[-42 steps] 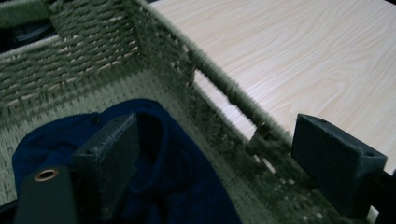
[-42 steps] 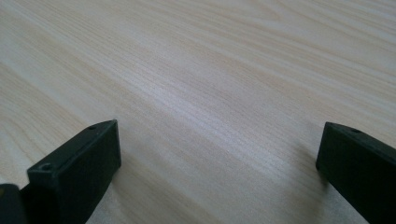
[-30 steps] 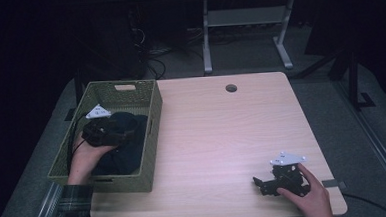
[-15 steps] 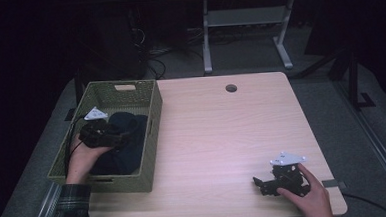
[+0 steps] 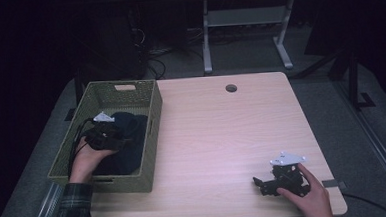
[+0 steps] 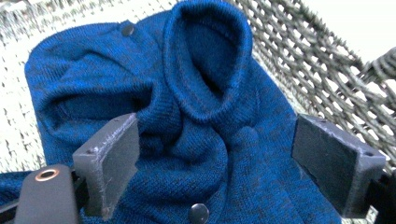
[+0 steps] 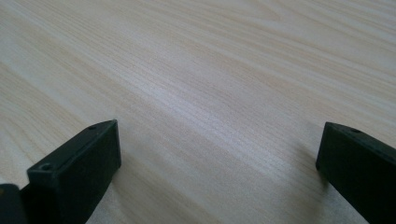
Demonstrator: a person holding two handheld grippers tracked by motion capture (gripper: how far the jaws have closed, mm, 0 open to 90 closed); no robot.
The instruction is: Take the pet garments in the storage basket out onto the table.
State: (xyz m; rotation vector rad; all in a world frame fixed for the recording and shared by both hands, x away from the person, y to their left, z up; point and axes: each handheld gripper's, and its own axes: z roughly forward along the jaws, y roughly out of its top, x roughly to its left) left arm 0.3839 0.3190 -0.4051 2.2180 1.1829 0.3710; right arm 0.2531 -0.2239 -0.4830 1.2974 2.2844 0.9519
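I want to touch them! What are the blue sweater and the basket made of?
The blue sweater looks like soft knitted wool or yarn: you can see tiny knit ribs and a matte, fuzzy surface. The basket looks woven, perhaps from wicker or paper cord: crossing strands with gaps between them.

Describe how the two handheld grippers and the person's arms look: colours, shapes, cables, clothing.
Both grippers are black. The left gripper and right gripper each carry a pale grey three-cornered plate on top. Each has two flat, blocky rectangular jaws with small screw holes; a copper-coloured ring sits near the left one's base. A dark cable loops from the left gripper. The left forearm wears a dark plaid sleeve; the right hand shows no sleeve.
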